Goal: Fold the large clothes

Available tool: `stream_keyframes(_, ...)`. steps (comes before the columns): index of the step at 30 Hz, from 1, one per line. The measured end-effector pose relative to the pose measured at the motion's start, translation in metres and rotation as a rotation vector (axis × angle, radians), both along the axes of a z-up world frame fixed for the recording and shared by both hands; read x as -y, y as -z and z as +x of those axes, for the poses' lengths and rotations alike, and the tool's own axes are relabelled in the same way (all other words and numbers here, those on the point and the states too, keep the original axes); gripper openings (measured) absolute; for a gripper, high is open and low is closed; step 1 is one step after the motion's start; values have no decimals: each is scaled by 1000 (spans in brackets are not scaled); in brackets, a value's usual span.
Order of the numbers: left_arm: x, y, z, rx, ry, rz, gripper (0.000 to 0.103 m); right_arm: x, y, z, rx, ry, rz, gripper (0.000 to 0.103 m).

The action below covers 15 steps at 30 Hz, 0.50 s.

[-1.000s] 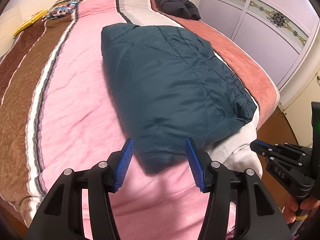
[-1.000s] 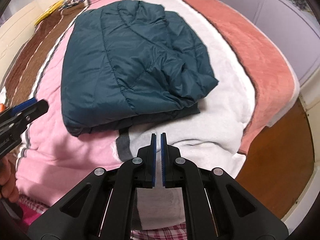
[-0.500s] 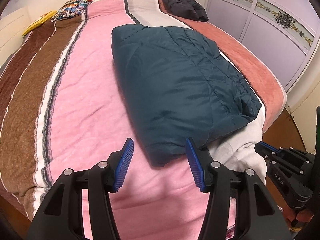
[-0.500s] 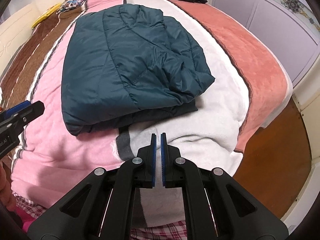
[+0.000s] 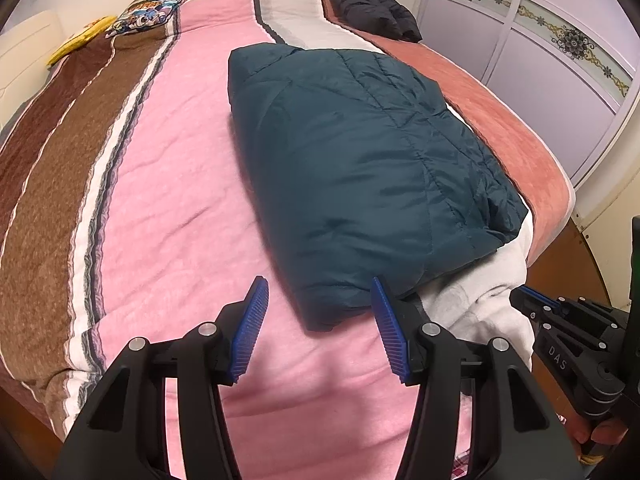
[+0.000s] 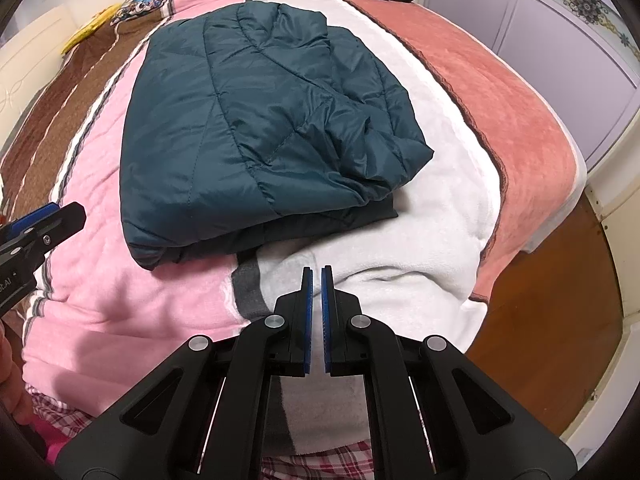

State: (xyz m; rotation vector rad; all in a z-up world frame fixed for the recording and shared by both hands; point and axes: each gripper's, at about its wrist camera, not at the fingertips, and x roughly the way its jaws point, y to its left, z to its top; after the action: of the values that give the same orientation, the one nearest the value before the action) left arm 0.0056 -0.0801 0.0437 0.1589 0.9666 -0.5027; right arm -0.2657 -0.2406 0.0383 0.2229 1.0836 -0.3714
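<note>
A dark teal quilted jacket (image 5: 360,168) lies folded into a thick rectangle on the striped bedspread (image 5: 160,200); in the right wrist view the jacket (image 6: 248,120) fills the middle of the bed. My left gripper (image 5: 318,320) hovers open just short of the jacket's near corner, holding nothing. My right gripper (image 6: 317,304) is shut and empty above the white stripe, a little in front of the jacket's near edge. Each gripper shows at the side of the other's view: the right gripper (image 5: 560,320) and the left gripper (image 6: 40,220).
A black garment (image 5: 372,4) lies at the far end of the bed, with patterned and yellow pillows (image 5: 148,8) at the head. Lilac wardrobe doors (image 5: 540,60) stand on the right. Wooden floor (image 6: 560,320) runs beside the bed's right edge.
The left wrist view has shifted slightly, so the jacket sits a bit more to the right and lower. Neither gripper's jaws have changed and the jacket lies as before.
</note>
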Motion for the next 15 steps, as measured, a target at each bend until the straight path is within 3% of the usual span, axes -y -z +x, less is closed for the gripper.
stream_keyframes(15,-1,4,1,-12,-9,2,53,0,6,0,-14,1,15,5)
